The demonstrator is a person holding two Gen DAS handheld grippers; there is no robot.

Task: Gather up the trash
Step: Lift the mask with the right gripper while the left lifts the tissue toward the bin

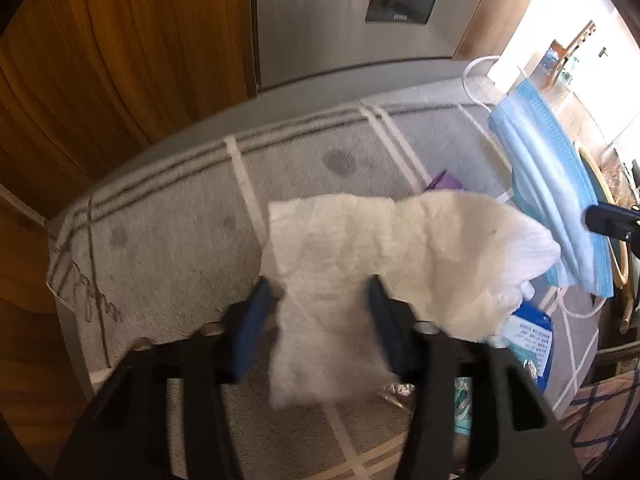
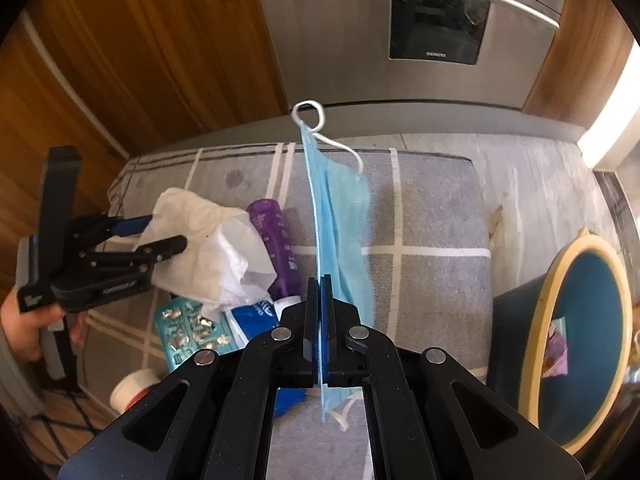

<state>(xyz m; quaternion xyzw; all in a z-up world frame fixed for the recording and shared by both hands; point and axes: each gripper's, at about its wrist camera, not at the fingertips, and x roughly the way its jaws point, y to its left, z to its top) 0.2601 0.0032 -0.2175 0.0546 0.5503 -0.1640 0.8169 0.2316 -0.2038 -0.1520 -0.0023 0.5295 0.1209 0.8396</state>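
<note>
A crumpled white paper towel lies atop a trash pile on the grey rug. My left gripper points down at it, and its blue pads press the towel's narrow end from both sides. In the right wrist view my right gripper is shut on a light blue face mask, which hangs above the rug with its white ear loops dangling. The right gripper's tip shows at the right edge of the left wrist view.
Under the towel lie a purple bottle, a foil blister pack, a blue-and-white packet and a white cup. A bin with a yellow rim stands at the right. A steel oven and wooden cabinets stand behind.
</note>
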